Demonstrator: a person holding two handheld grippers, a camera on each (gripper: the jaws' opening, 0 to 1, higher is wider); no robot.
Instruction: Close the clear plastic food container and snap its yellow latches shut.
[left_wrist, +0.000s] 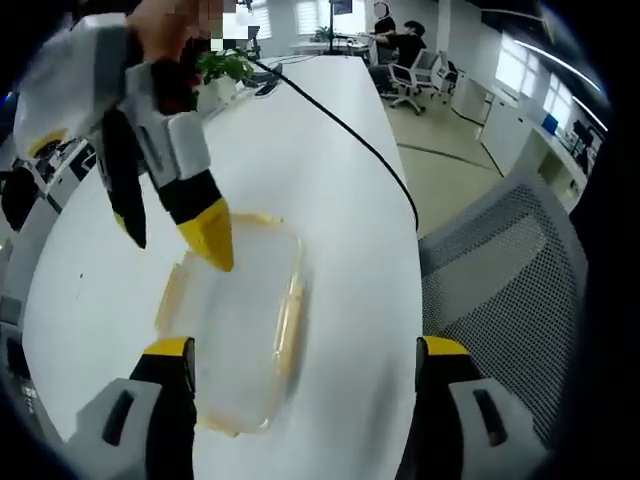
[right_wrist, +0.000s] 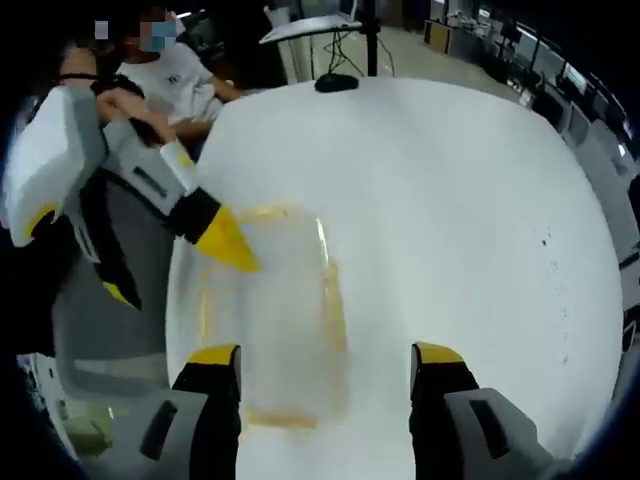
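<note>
A clear plastic food container (left_wrist: 238, 330) with yellow latches (left_wrist: 290, 320) is seen lying on a white surface (left_wrist: 330, 200), close to the surface's near edge in the left gripper view, beside a grey mesh office chair (left_wrist: 520, 290). The container is blurred, so whether its lid is fully seated or its latches are snapped cannot be told. In the left gripper view the left gripper (left_wrist: 305, 365) is held above the near end of the container with its yellow-tipped fingers (left_wrist: 168, 348) spread wide and nothing between them; the right gripper (left_wrist: 175, 240) is seen coming in from the far left, one yellow fingertip just over the container's far corner, its fingers apart. In the right gripper view the right gripper (right_wrist: 325, 362) is likewise held wide and empty, the container (right_wrist: 275, 320) lying under its left finger, and the left gripper (right_wrist: 175, 265) enters from the left with a yellow tip over the container's far corner. A black cable (left_wrist: 340, 125) is laid across the surface towards a small green plant (left_wrist: 225, 65) at its far edge. Seated people are visible beyond the surface.
</note>
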